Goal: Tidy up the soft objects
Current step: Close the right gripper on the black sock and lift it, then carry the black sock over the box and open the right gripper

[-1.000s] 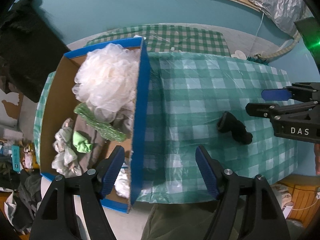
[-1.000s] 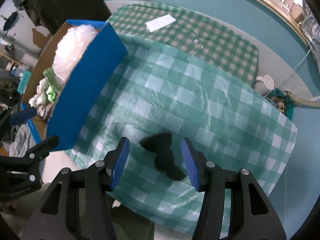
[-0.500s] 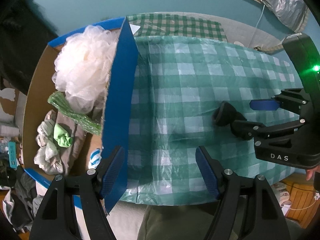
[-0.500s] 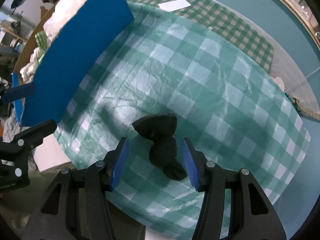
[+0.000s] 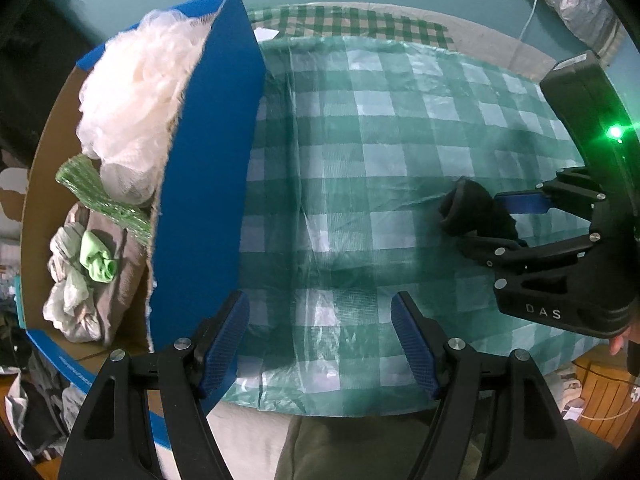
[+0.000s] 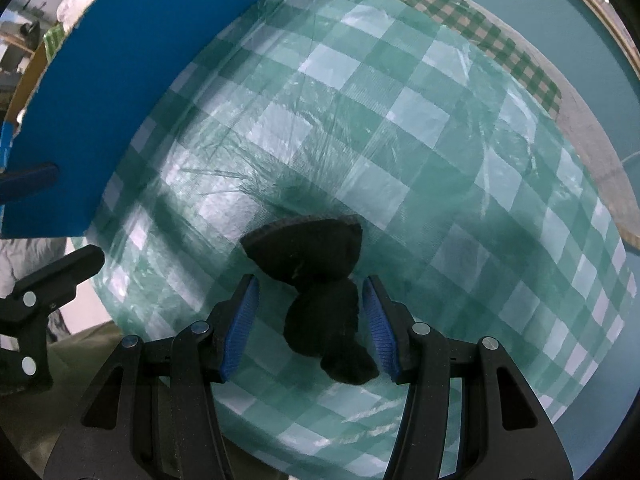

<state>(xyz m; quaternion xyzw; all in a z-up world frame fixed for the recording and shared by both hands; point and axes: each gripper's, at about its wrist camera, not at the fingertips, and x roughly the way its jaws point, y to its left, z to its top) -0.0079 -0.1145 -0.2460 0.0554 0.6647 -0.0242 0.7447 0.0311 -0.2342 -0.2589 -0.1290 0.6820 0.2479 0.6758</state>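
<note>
Since the earlier frames, the right gripper (image 6: pixel 310 324) has come down around the one black sock (image 6: pixel 316 280), which now sits between its two blue pads (image 6: pixel 242 326) rather than ahead of them; the left gripper (image 5: pixel 320 340) has drifted right along the blue box wall. Right gripper: jaws spread, one pad on each side of the sock's near part, the right pad close against the fabric, the left with a gap; whether either pad touches cannot be told. The sock lies crumpled on the green-checked tablecloth (image 6: pixel 400 152), toward the near edge of the table, its wider cuff end pointing far. Left gripper: jaws spread wide, nothing between them, poised over the near edge of the tablecloth with its left pad just beside the box wall. One cardboard box (image 5: pixel 208 168), blue outside and brown inside, stands at the left of the table. Counted inside it: one white mesh bath pouf (image 5: pixel 136 92) at the far end, one green textured strip (image 5: pixel 100 196) beneath it, one bright green balled cloth (image 5: pixel 96 258), and pale grey-white rags (image 5: pixel 72 296) at the near end.
</note>
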